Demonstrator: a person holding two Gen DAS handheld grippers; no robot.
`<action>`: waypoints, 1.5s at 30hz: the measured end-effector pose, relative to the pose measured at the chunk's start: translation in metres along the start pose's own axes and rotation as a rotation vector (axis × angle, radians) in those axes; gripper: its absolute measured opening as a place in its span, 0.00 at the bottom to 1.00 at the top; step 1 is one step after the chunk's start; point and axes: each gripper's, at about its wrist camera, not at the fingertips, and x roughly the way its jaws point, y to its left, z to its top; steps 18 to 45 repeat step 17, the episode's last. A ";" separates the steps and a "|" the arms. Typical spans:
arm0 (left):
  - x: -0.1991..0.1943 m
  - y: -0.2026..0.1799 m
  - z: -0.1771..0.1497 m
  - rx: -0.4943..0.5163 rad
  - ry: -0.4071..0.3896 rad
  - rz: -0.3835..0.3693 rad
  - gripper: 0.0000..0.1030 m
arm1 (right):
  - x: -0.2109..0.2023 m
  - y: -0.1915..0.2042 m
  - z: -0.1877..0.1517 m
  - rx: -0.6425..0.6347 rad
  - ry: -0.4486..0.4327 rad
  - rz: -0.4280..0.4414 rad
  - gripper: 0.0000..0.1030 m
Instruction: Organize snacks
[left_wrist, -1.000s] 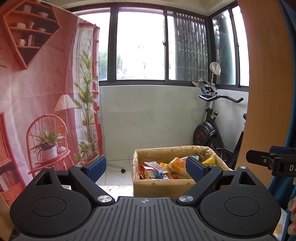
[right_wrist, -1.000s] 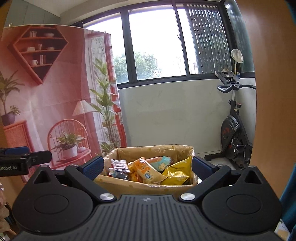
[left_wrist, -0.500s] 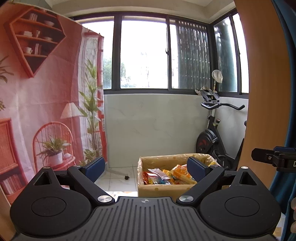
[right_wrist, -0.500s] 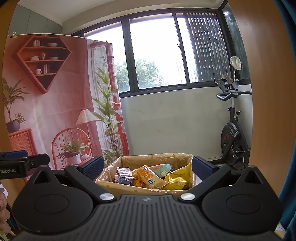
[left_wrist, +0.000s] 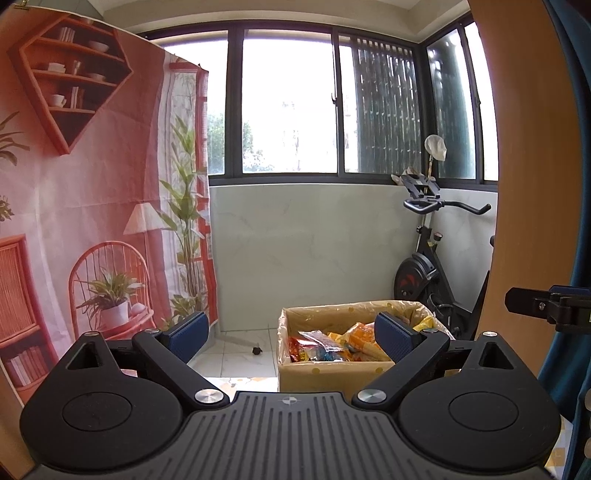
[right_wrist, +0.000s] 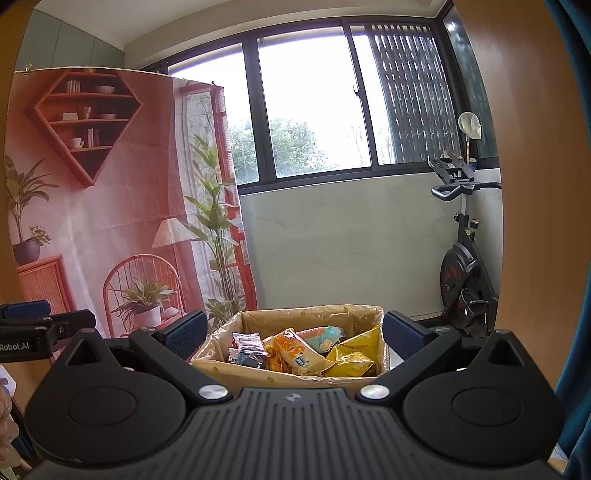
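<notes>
1. Left wrist: the left gripper (left_wrist: 291, 330) is tilting upward, jaws spread and empty; the box (left_wrist: 332, 374) of snacks (left_wrist: 328, 345) is sinking lower in view, ahead and to the right.
2. Right wrist: the right gripper (right_wrist: 293, 328) is rising too, wide apart and empty, with the box dead ahead, so no snack is picked yet.

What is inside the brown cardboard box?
The brown cardboard box holds snack packets: a yellow crinkly bag, an orange packet, a pale blue packet and a dark packet. Whatever lies beneath them is hidden.
</notes>
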 end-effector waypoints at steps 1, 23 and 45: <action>0.000 0.000 0.000 -0.001 0.001 0.001 0.95 | 0.000 0.000 0.000 0.002 0.001 0.000 1.00; 0.001 0.005 0.000 -0.012 0.001 -0.003 0.95 | 0.004 0.003 0.000 -0.004 0.017 -0.001 1.00; 0.001 0.005 0.000 -0.012 0.001 -0.003 0.95 | 0.004 0.003 0.000 -0.004 0.017 -0.001 1.00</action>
